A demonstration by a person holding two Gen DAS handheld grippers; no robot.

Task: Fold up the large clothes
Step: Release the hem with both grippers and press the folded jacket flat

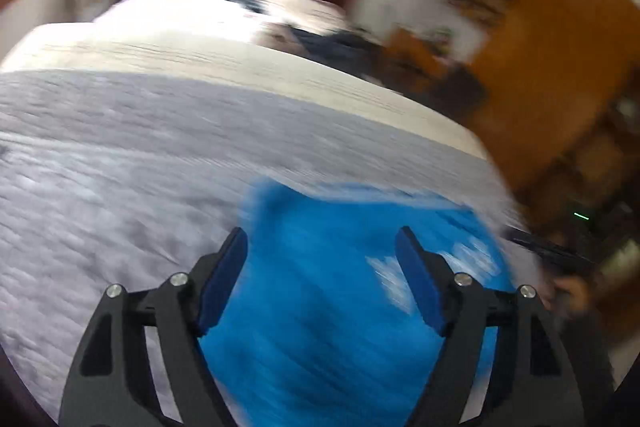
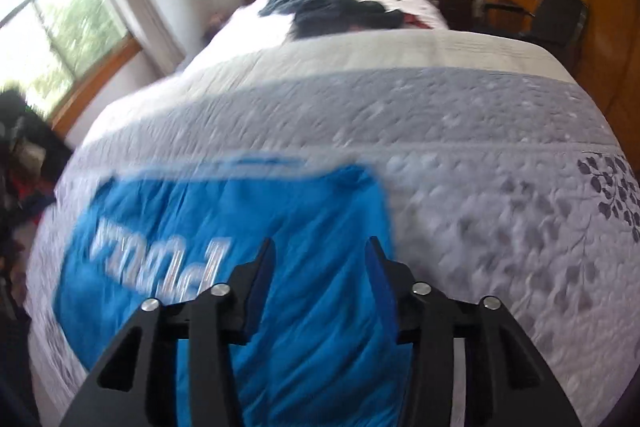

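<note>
the blue shirt (image 2: 224, 267) lies on the bed (image 2: 460, 147) at its near edge; the left hand-held gripper (image 1: 322, 247) hovers over it, fingers spread wide; the right hand-held gripper (image 2: 320, 259) also hovers spread, empty, angled down; both views blurred

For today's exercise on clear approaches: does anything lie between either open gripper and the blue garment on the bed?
Nothing visible does. The blue garment lies directly ahead of the right gripper and the left gripper; only bare quilt surrounds it. The dark clothes lie far off.
</note>
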